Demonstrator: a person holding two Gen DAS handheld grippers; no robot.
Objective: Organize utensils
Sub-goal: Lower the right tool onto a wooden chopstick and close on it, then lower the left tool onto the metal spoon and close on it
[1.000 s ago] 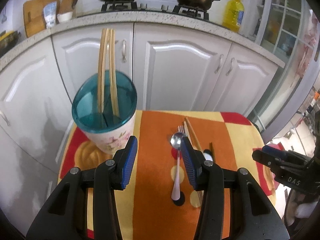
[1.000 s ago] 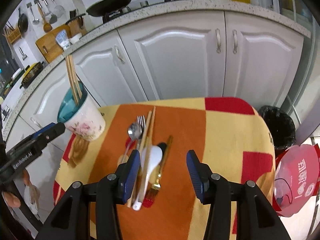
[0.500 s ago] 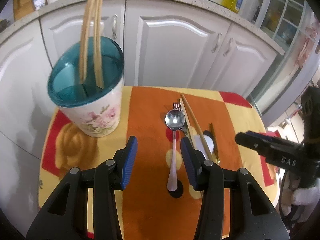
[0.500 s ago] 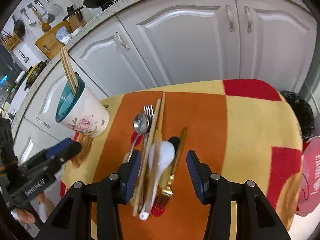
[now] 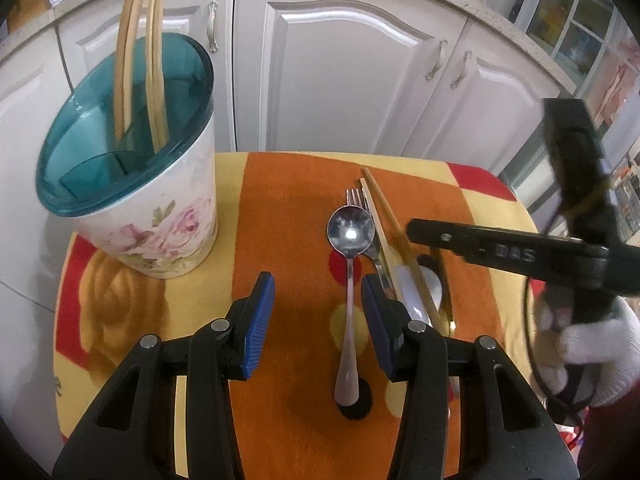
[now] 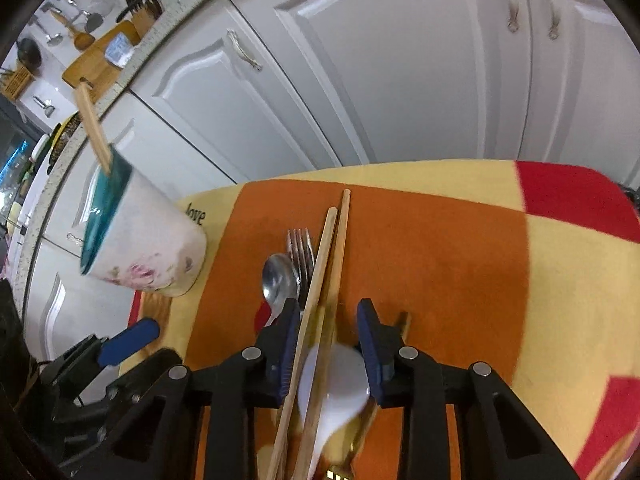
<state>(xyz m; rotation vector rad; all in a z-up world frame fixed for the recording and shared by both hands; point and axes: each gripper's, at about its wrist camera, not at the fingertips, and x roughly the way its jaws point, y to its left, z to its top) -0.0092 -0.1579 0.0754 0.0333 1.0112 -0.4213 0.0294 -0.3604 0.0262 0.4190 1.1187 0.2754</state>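
Right gripper (image 6: 328, 340) has dropped, jaws apart, astride the chopsticks (image 6: 326, 264); left gripper (image 5: 318, 316) also gapes

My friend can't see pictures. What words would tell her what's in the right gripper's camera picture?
The open right gripper sits low over a pair of wooden chopsticks and a white ceramic spoon lying on an orange and yellow tablecloth. A metal spoon and fork lie just left of them, and farther left stands a floral utensil holder with chopsticks inside.
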